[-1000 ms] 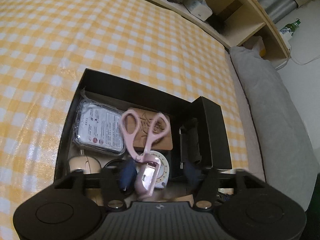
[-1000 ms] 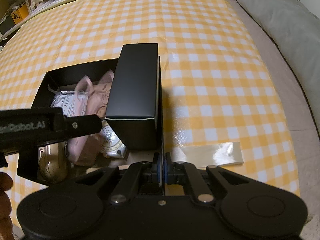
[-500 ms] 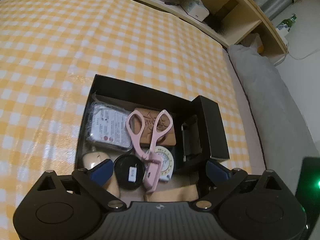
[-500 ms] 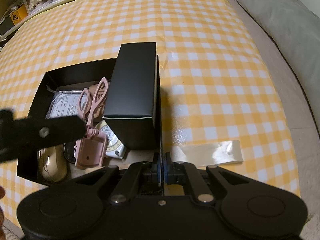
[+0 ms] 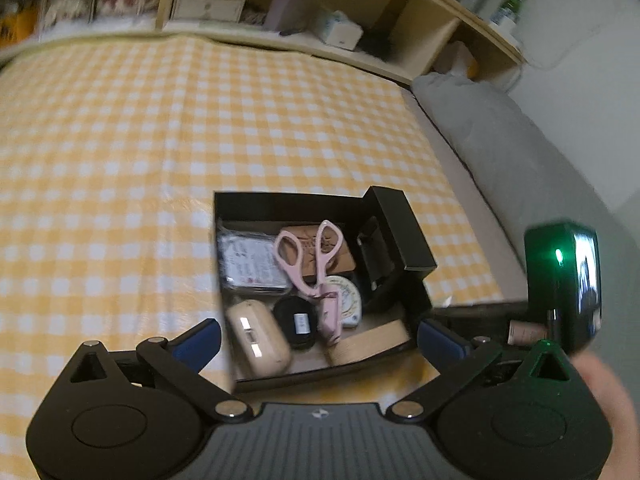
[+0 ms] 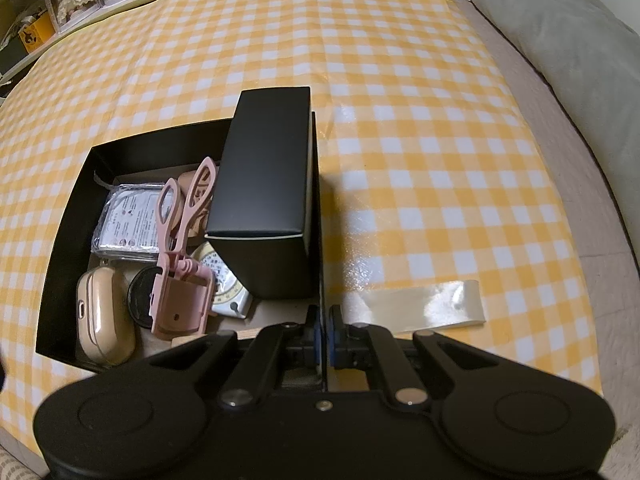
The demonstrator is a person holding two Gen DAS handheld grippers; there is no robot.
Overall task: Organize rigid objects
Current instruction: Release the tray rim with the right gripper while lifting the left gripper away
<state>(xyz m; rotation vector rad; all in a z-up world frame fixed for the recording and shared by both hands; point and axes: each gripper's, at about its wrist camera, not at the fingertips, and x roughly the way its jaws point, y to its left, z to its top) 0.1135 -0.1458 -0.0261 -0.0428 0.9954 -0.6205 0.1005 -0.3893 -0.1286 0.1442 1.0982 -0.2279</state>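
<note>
The right gripper (image 6: pixel 323 330) pinches the tray (image 6: pixel 60 256) wall beside the tall box (image 6: pixel 264 184). The left gripper (image 5: pixel 320 334) hovers, fingers spread, empty. Tugging could topple that box onto the curler (image 6: pixel 182 248).

Dim, warm indoor light in both views. The left wrist view is smeared by motion blur, worst on the shelf (image 5: pixel 320 20) far ahead of the fingers; a green lamp (image 5: pixel 559 256) glows right of them. The right wrist view is sharp. Glare sits on the tape (image 6: pixel 420 304) and cloth (image 6: pixel 400 120) just right of the fingertips. Fisheye bending curves every edge.
</note>
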